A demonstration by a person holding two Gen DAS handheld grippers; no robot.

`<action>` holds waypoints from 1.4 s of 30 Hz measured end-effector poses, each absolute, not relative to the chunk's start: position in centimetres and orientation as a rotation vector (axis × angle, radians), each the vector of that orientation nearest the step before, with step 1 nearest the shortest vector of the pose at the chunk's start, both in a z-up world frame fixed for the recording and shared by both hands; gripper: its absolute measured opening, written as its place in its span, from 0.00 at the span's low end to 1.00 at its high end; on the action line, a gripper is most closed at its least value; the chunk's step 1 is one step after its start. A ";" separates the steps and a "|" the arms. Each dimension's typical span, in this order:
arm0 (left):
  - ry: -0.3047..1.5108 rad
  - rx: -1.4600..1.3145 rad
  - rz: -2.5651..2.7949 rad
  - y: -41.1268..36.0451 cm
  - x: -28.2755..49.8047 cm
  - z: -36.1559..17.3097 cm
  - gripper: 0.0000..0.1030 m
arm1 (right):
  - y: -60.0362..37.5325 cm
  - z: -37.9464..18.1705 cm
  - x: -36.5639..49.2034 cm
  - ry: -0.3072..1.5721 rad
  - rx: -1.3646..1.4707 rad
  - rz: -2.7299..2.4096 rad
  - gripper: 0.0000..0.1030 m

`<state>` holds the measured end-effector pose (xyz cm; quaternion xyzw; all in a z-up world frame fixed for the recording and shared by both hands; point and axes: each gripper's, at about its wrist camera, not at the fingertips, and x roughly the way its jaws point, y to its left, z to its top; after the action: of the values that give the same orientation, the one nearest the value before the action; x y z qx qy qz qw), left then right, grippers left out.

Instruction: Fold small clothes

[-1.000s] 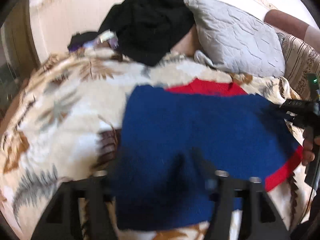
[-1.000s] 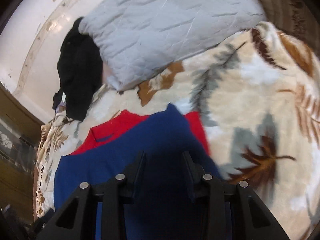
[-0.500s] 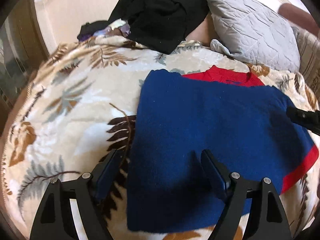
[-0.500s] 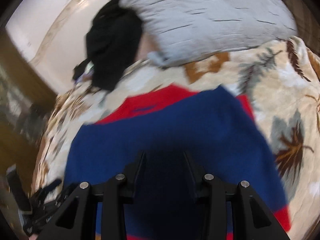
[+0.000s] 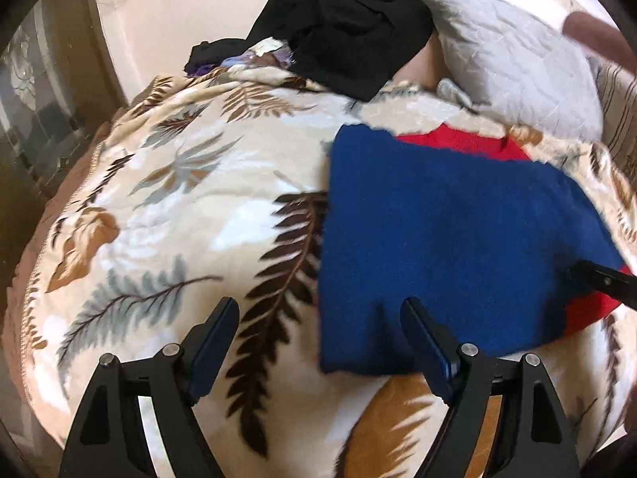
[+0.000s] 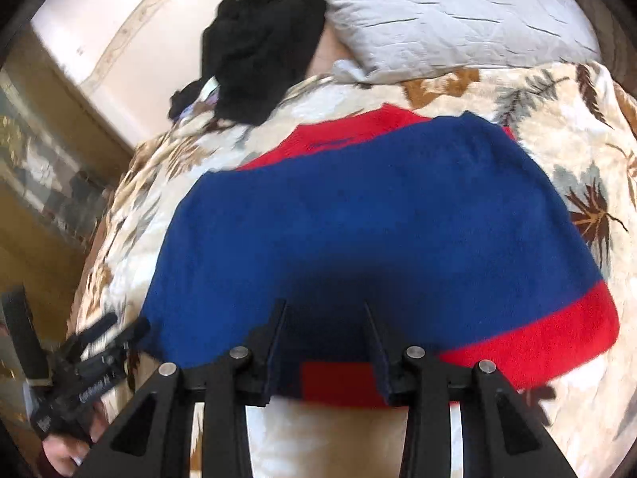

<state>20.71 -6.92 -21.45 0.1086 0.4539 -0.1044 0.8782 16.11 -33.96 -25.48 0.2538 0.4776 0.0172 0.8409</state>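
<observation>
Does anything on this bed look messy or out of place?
The blue and red sweater lies flat on the leaf-print blanket, but its fold is uneven: a red part pokes out past the blue edge at the top. Behind it a black garment sits crumpled in a heap beside the grey pillow.

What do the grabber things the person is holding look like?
Both are black, two-fingered tools. The left gripper has flat, long fingers with dark blue pads, on black arms with triangle-shaped holes and round silver bolts. The right gripper is built the same way. Seen from the right wrist camera, the left one's black body carries small white lettering, too blurred to read. No cables or sleeves are clearly visible.
</observation>
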 end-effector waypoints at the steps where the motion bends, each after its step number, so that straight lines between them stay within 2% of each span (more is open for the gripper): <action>1: 0.977 0.256 -0.204 -7.1 20.7 -22.3 0.81 | -33.3 -26.2 16.1 1.043 0.525 0.039 0.40; 3: 1.035 0.295 -0.194 -7.3 20.8 -23.9 0.82 | -32.3 -27.9 16.7 1.127 0.504 0.028 0.41; 17: 0.784 0.230 -0.203 -6.6 17.4 -18.9 0.81 | -32.2 -22.1 13.0 0.913 0.569 0.097 0.40; 20: 0.748 0.230 -0.204 -6.7 17.2 -18.0 0.81 | -32.1 -21.2 12.4 0.880 0.578 0.103 0.53; 21: 0.740 0.233 -0.204 -6.8 17.0 -17.8 0.81 | -32.1 -21.0 12.3 0.867 0.572 0.102 0.53; 42: 0.686 0.246 -0.199 -7.1 15.3 -16.6 0.81 | -32.9 -20.1 11.8 0.787 0.572 0.049 0.53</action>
<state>15.27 -7.08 -16.56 0.1203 0.3350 -0.0969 0.9295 11.84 -32.87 -20.06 0.2750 0.3783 0.0235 0.8836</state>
